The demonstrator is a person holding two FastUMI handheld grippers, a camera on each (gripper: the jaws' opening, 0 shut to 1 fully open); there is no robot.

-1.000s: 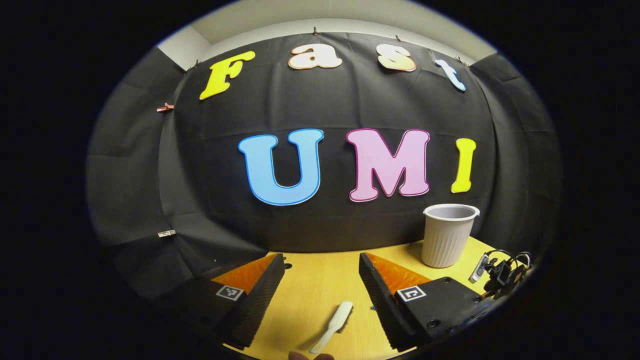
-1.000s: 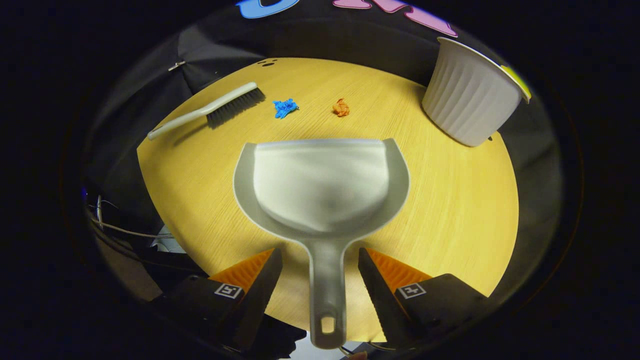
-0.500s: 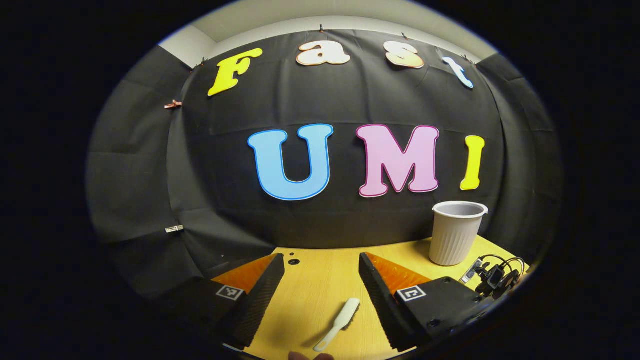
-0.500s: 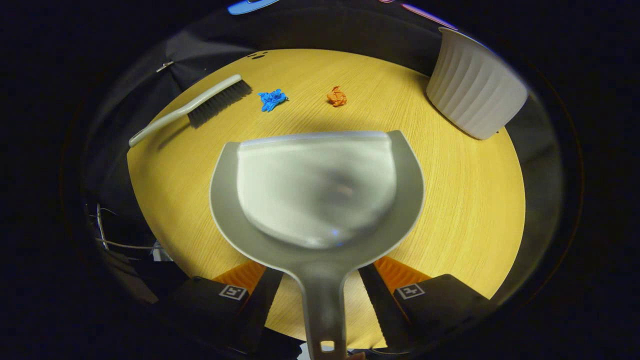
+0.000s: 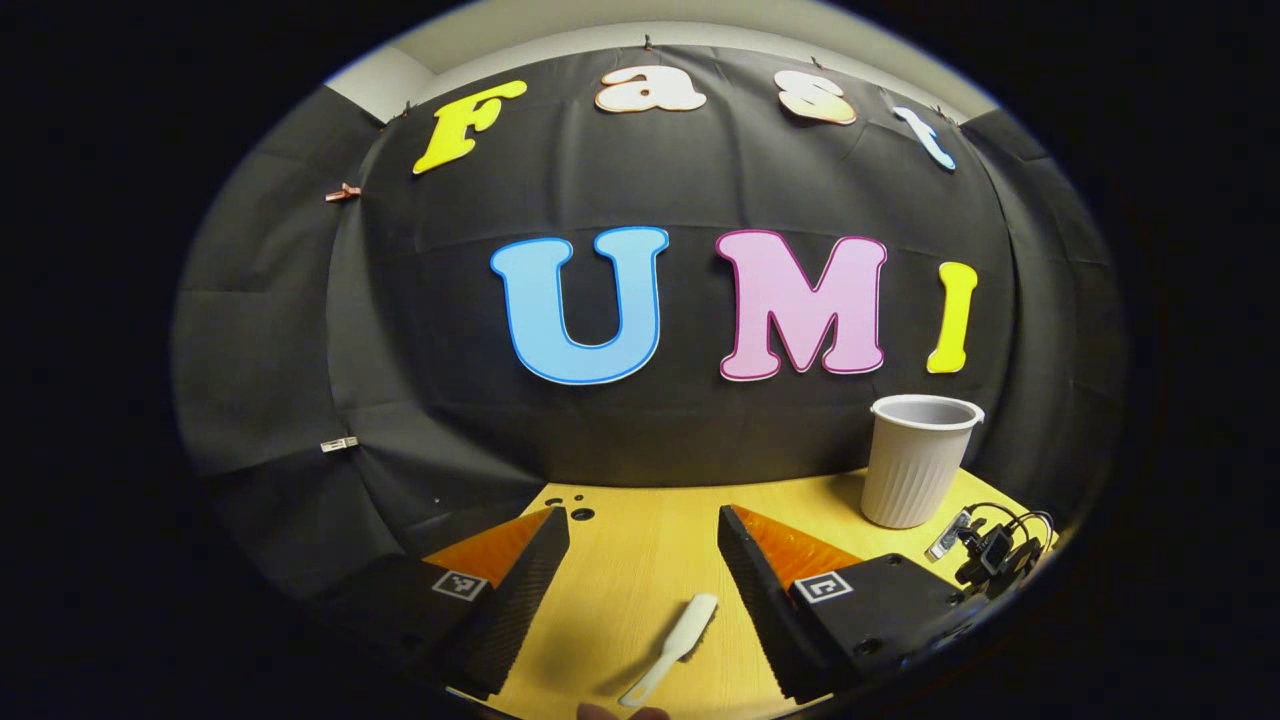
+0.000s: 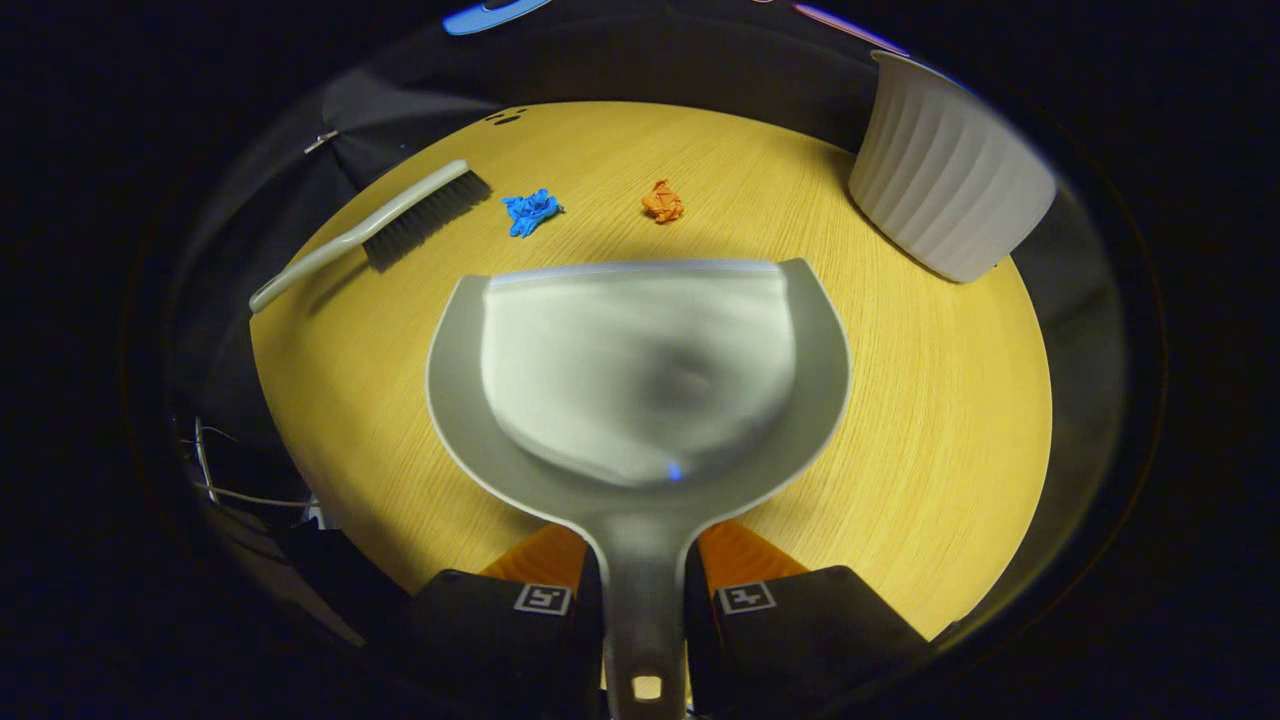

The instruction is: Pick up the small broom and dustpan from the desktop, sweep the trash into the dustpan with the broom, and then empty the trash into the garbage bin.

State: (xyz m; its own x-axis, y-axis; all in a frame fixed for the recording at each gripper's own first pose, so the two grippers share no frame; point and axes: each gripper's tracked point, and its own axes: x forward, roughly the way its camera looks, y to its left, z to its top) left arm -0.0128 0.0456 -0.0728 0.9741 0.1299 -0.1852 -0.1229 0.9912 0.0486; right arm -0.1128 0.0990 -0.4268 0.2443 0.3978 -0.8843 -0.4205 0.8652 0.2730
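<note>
Right gripper point(image 6: 640, 600): both fingers pressed against the dustpan point(image 6: 640, 390) handle, one on each side, clamped tight. The handle runs straight back between them; its hanging hole sits at the bottom edge of the right gripper view. The pan's scoop points forward over the desktop point(image 6: 930, 440), its straight front lip facing the trash. Can't tell whether the pan is resting on the wood or lifted off it.

Past the lip, two scraps lie on the wood: a blue crumpled scrap point(image 6: 530, 211) to the left and an orange crumpled scrap point(image 6: 662, 201) near the middle, apart from each other and from the pan. Further left, the broom point(image 6: 380, 228) lies flat on the desktop, bristles toward the blue scrap, handle angling out to the desk's left edge. The garbage bin point(image 6: 950, 180), ribbed and pale, stands at the far right near the black cloth wall.

Left gripper point(image 5: 640, 560): fingers wide apart, holding nothing, hovering above the desktop point(image 5: 640, 540). In the left gripper view the broom point(image 5: 672, 645) lies low in the gap between the fingers, not touched by either, head pointing away. The garbage bin point(image 5: 915, 460) stands upright at the right, mouth open to the top. Just beside it, at the desk's right edge, sits a small tangle of black cable and clip point(image 5: 985, 545). Two small dark holes point(image 5: 575, 512) show in the wood near the back wall.
</note>
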